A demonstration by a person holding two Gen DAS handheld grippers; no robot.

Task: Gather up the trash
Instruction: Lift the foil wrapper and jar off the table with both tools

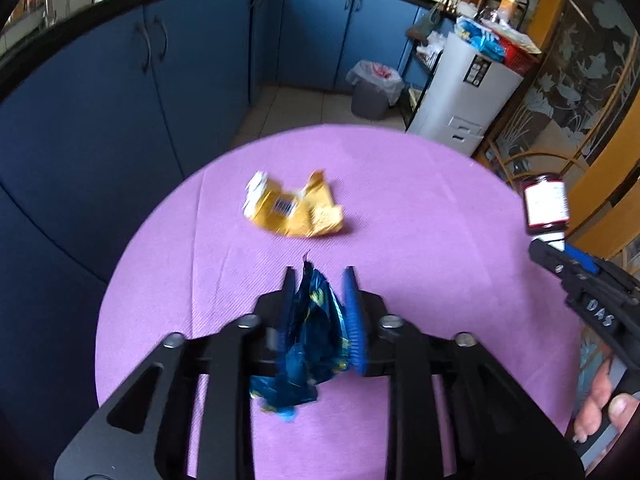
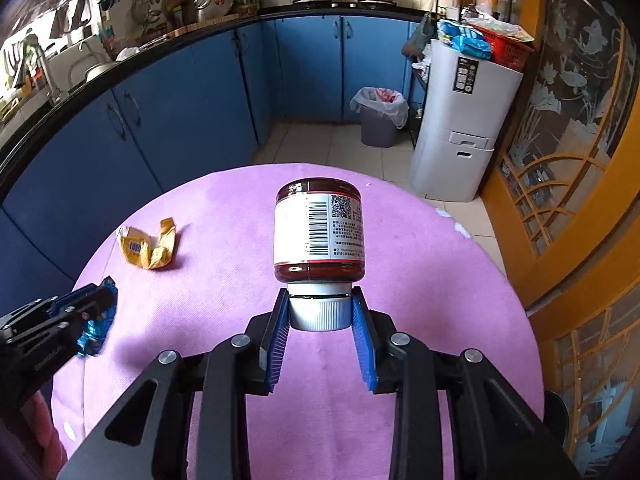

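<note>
My left gripper is shut on a crumpled blue foil wrapper above the round purple table. It also shows at the left of the right wrist view, with the blue wrapper in it. A crumpled yellow wrapper lies on the table beyond it, and shows in the right wrist view. My right gripper is shut on the white cap of a dark brown jar with a white label, held with its cap toward the camera. The jar shows at the right of the left wrist view.
A grey trash bin with a white liner stands on the tiled floor beyond the table, also in the left wrist view. A white cabinet stands to its right. Blue kitchen cupboards run along the left and back.
</note>
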